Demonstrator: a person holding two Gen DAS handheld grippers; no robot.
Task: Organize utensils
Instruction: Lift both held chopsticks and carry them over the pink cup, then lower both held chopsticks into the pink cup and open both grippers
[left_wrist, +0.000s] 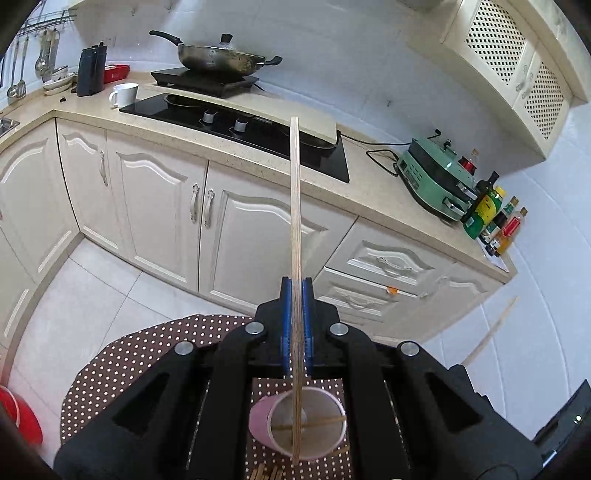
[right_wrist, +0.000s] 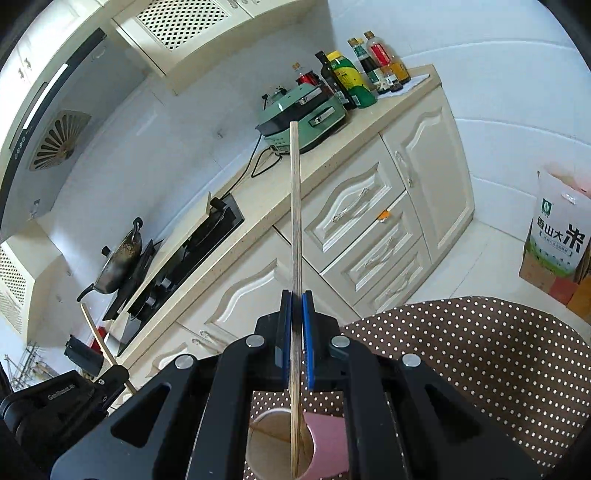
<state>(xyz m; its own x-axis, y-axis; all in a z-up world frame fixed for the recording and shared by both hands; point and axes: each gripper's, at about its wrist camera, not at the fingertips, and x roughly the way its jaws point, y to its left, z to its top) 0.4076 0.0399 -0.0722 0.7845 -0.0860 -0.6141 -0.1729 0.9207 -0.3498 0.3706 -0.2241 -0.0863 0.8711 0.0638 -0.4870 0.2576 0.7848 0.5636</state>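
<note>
My left gripper (left_wrist: 296, 284) is shut on a wooden chopstick (left_wrist: 294, 206) that points up and away; its lower end reaches down into a pink paper cup (left_wrist: 306, 424) standing on the dotted brown tablecloth (left_wrist: 147, 354). Another chopstick lies inside that cup. My right gripper (right_wrist: 296, 295) is shut on a second wooden chopstick (right_wrist: 295, 206), whose lower end sits in the same pink cup (right_wrist: 325, 443). The other gripper shows at the lower left of the right wrist view (right_wrist: 92, 391) with its chopstick.
Cream kitchen cabinets (left_wrist: 155, 206) and a counter with a black hob (left_wrist: 236, 125), a wok (left_wrist: 218, 55), a white mug (left_wrist: 123, 94), a green appliance (left_wrist: 436, 177) and bottles (left_wrist: 487, 206) lie beyond. More chopsticks (left_wrist: 264, 472) lie by the cup. A rice bag (right_wrist: 557, 236) stands on the floor.
</note>
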